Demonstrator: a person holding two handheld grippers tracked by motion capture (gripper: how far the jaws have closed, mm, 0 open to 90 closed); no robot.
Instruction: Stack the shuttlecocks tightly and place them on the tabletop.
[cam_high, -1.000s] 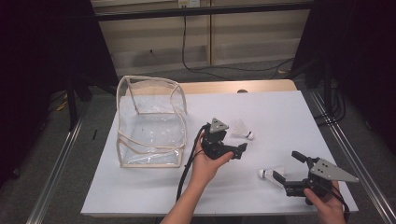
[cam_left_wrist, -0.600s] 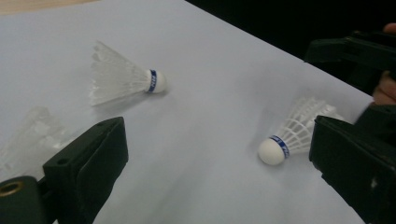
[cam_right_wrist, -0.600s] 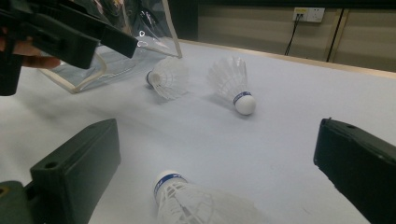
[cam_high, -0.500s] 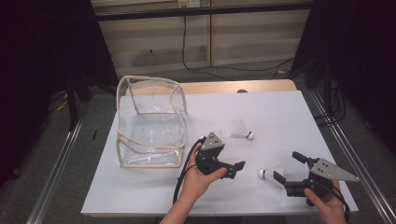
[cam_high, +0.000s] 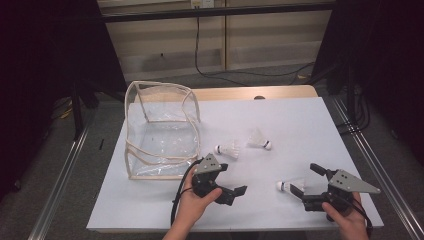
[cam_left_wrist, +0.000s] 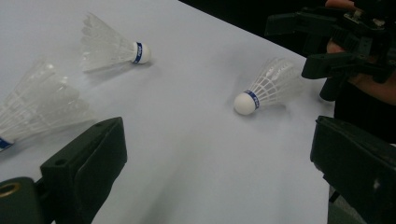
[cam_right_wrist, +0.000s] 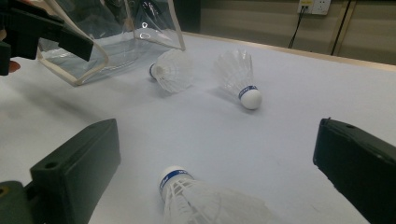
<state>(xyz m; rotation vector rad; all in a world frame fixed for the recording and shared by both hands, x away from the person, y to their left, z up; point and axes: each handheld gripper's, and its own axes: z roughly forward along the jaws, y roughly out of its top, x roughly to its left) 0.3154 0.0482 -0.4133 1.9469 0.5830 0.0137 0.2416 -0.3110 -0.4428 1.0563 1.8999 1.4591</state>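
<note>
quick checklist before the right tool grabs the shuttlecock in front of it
1. Right tool open: ok, its jaws stand wide apart in the right gripper view.
2. Nearest shuttlecock between the jaws: ok, it lies on its side, cork end pointing away from the tool.
3. Nothing touching that shuttlecock: ok, the other two shuttlecocks lie farther off.
4. Left tool out of the way: ok, it is open and off to the side.
5. Clear bag ready to receive: ok, its top is open.
6. Jaws low enough to close on the shuttlecock: cannot tell.
</note>
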